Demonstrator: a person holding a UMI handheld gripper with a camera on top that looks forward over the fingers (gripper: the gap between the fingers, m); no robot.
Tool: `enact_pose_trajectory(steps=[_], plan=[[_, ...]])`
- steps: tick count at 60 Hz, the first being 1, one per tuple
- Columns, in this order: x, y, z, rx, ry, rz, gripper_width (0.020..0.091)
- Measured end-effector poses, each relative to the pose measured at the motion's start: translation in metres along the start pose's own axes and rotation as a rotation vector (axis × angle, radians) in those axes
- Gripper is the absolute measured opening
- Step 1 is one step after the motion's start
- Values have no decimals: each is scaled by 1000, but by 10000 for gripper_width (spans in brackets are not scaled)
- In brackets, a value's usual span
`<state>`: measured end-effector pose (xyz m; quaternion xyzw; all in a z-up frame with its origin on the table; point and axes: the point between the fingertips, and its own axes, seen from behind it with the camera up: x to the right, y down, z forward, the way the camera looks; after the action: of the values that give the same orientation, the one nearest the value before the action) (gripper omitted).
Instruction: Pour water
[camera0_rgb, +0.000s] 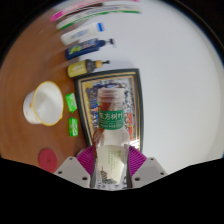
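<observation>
Tongs (110, 168) pinch clear plastic bottle (110, 120) w/ green label, low on its body, over dark tray (138, 100) mid-counter (170, 60); likely light, thin-walled, squashy & slick, so grip firm at label; white cup (43, 102) sits toward counter's left edge.

Clear plastic bottle (110, 118) with paper label, glossy white cup (44, 101)
</observation>
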<state>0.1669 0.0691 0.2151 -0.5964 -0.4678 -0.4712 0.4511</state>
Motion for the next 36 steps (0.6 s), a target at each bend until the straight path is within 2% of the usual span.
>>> enact_pose_trajectory(steps=[7, 10, 18, 24, 36], plan=[[-1, 4, -13, -6, -52, 454, 410], [-4, 3, -15, 27, -108, 630, 412], [-38, 2, -17, 36, -190, 988, 412], [-66, 15, -8, 52, -256, 1146, 411], [-117, 33, 6, 28, -298, 1304, 421]])
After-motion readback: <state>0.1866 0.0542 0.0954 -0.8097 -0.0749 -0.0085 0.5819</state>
